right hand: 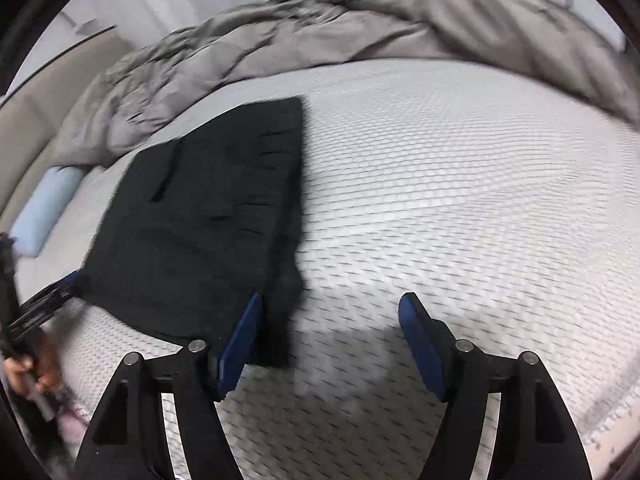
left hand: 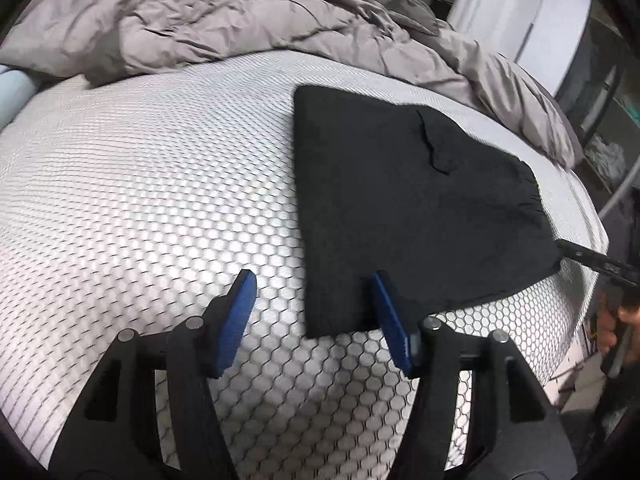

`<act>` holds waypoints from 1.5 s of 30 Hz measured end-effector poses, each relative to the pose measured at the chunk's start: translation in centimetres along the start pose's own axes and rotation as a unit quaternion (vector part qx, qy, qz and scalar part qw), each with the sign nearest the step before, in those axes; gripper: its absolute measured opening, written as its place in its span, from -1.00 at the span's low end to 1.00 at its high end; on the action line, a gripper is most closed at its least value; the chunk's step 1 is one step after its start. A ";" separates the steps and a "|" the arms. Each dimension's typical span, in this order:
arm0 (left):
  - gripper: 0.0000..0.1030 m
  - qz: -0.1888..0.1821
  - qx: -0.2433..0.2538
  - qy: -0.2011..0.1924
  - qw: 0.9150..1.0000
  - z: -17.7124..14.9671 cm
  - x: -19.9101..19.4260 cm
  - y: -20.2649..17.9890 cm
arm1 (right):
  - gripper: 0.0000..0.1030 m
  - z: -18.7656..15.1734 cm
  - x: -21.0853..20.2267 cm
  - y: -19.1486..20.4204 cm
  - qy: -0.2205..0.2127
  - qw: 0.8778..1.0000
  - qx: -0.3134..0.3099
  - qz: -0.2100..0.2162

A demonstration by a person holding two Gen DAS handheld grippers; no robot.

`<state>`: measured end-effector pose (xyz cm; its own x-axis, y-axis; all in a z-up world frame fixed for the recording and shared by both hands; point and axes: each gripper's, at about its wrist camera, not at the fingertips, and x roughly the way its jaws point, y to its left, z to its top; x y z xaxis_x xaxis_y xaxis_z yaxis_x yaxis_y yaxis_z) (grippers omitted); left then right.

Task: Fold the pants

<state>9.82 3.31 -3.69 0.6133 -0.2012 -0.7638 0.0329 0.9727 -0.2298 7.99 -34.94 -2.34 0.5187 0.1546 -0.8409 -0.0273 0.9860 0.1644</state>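
The black pants [left hand: 404, 208] lie folded into a compact block on the white honeycomb-patterned mattress [left hand: 152, 184]. My left gripper [left hand: 314, 284] is open and empty, just above the block's near left corner. In the right wrist view the pants [right hand: 208, 216] lie left of centre. My right gripper [right hand: 332, 308] is open and empty at the block's near right corner. The right gripper's finger [left hand: 592, 260] shows at the far right of the left wrist view. The left gripper [right hand: 60, 288] shows blurred at the left of the right wrist view.
A crumpled grey duvet [left hand: 208, 20] is heaped along the far side of the mattress, also in the right wrist view [right hand: 360, 24]. A light blue pillow [right hand: 48, 208] lies at the left edge. Shelving [left hand: 608, 128] stands beyond the bed's right side.
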 end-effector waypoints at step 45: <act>0.98 0.078 0.063 -0.177 0.979 -4.9 -11.3 -9.1 | 1.00 -4.5 -10.1 7.3 -0.236 0.965 -0.058 0.102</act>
<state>-1.25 -3.87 4.05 0.8526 -0.0171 -0.5223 -0.0006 0.9994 -0.0336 -1.31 -29.06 4.99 0.8231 0.3279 -0.4638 -0.2513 0.9425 0.2204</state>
